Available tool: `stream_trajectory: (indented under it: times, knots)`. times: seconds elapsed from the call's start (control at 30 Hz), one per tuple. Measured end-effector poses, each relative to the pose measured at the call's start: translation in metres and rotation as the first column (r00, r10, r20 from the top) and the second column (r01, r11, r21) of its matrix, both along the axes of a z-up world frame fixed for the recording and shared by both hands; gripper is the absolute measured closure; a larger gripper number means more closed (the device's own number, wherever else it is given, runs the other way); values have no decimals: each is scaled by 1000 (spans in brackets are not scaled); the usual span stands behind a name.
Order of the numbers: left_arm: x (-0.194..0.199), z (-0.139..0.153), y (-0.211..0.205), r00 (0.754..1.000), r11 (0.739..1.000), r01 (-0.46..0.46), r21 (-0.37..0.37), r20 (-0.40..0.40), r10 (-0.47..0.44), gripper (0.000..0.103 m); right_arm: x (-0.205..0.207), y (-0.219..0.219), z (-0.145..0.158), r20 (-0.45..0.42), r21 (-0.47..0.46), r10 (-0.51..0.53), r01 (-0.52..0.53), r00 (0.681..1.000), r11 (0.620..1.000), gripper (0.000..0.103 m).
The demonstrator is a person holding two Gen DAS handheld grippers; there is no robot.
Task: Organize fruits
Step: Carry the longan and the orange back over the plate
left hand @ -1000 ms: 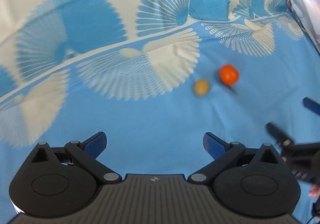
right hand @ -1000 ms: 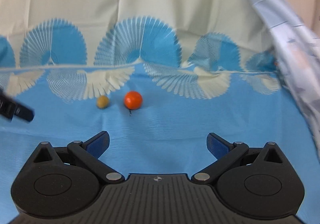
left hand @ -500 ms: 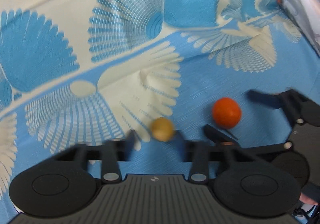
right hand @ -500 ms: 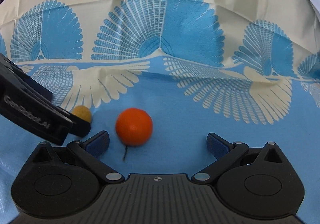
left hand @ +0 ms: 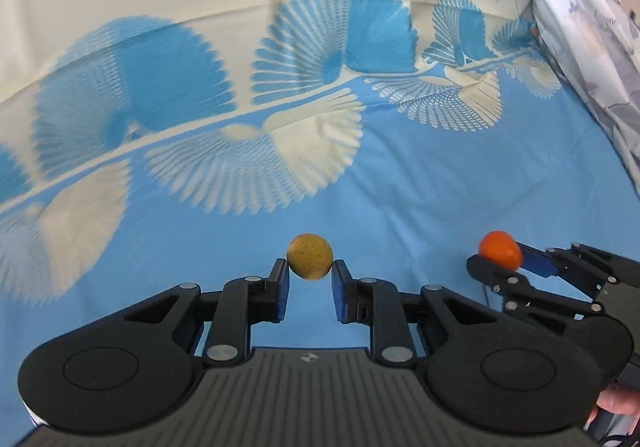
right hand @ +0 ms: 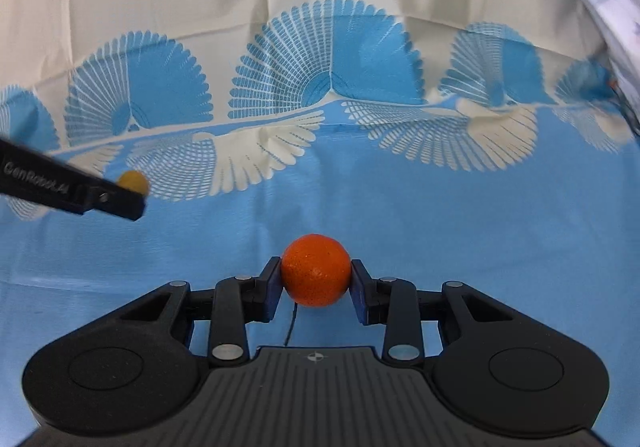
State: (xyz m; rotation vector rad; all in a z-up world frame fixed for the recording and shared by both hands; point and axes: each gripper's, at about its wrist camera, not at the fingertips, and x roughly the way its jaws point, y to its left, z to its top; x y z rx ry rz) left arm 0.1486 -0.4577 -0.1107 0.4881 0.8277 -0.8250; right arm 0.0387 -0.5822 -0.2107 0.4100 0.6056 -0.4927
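My left gripper (left hand: 310,274) is shut on a small round yellow-brown fruit (left hand: 309,256), held above the blue cloth. My right gripper (right hand: 315,280) is shut on an orange (right hand: 315,275), also off the cloth, with its thin stem hanging below. In the left wrist view the right gripper (left hand: 500,261) shows at the right with the orange (left hand: 500,249) in it. In the right wrist view the left gripper (right hand: 120,199) reaches in from the left and hides most of the yellow-brown fruit (right hand: 134,181).
A blue and cream cloth (left hand: 400,207) with fan patterns covers the surface and rises at the back. A pale printed fabric (left hand: 592,31) hangs along the right side. A fingertip (left hand: 618,403) shows at the lower right.
Both grippers moved in on the fruits and closed from open. The left took the yellow-brown fruit, the right took the orange, and both fruits now sit between the pads, lifted.
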Motion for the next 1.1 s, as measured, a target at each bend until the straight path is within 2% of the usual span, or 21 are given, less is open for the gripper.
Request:
stream_trajectory:
  times: [0.13, 0.33, 0.53, 0.73, 1.1]
  knots:
    - [-42, 34, 57, 998, 999, -50, 6, 46, 49, 78, -31, 48, 36, 33, -5, -5, 5, 999, 1000, 66]
    - [-91, 79, 151, 986, 986, -164, -7, 13, 164, 78, -63, 133, 98, 97, -37, 77, -74, 992, 997, 66]
    - [-126, 110, 243, 963, 964, -265, -12, 47, 265, 78, -87, 209, 145, 125, -23, 169, -168, 978, 986, 66]
    - [-157, 125, 326, 931, 932, -361, -30, 50, 362, 78, -107, 283, 172, 133, -8, 299, -301, 945, 954, 66]
    - [-191, 144, 441, 861, 862, -500, -82, 61, 505, 78, -129, 401, 195, 88, -74, 512, -507, 854, 859, 66]
